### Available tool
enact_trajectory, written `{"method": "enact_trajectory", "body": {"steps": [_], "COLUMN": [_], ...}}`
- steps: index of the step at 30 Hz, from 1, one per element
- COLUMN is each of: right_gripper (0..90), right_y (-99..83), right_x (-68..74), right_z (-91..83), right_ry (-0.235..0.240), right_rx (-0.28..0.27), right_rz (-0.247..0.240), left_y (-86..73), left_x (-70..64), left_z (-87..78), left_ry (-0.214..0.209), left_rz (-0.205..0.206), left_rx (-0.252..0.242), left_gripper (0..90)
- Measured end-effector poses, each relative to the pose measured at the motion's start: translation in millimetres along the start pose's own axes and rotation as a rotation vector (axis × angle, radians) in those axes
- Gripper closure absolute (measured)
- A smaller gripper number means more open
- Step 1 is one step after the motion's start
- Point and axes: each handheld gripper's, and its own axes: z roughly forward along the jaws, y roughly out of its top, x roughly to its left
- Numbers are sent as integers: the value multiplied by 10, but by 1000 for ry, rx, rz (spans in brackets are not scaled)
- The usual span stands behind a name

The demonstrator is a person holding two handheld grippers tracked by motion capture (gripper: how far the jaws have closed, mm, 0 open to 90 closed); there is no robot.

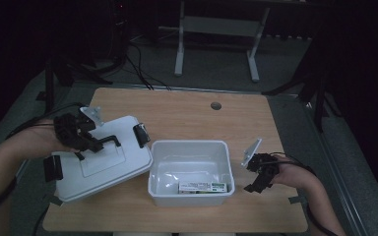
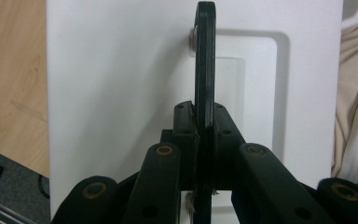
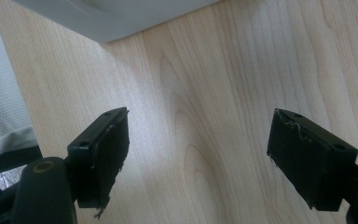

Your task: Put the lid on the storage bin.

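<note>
High view: a white rectangular plastic bin [image 1: 191,172] sits open at centre of the light wooden table [image 1: 187,113]. Inside it, against the near wall, lies one small flat box with green and white print [image 1: 202,187]; the rest of the bin floor is bare.

Left of the bin, at frame left, the white plastic lid [image 1: 101,160] lies tilted, its right edge touching or overlapping the bin's left rim; which, I cannot tell. Black latch clips show at the lid's upper right and lower left ends. A black carrying handle [image 1: 106,141] stands up from the lid's top.

Left gripper [image 1: 86,140]: over the lid in the high view. Left gripper view shows the jaws closed tight on the black handle [image 2: 205,70], which runs upward through frame centre, with the lid's recessed white panel [image 2: 121,93] behind it.

Right gripper [image 1: 256,184]: lower right of the high view, just beside the bin's right wall, not touching it. Right gripper view: jaws spread wide, nothing between them, bare wood grain [image 3: 200,116] beneath; a corner of the bin [image 3: 107,18] at upper left.
</note>
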Motion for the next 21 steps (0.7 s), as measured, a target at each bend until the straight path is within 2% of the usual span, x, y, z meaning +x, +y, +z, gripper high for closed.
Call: {"method": "enact_trajectory", "body": {"steps": [5,7,8,15,21], "right_gripper": [201,201,201,201,201], "right_y": [2,1,0,-16,-31], "right_x": [8,8,11,16,16], "right_z": [3,4,7,30,63], "right_ry": [3,3,4,7,11], "right_rx": [-4,-6,-7,-9,-6], "right_rz": [-1,0,1,-1,-2], "left_y": [193,222,310,576,756], "left_x": [-84,-94,-133,-241,-299], "left_z": [-19,-19,-3,132,236], "left_ry": [-6,-10,-19,-53,-76], "left_rz": [34,37,53,114,137], "left_rx": [5,4,-1,24,9], "left_gripper": [838,838,838,838,838]}}
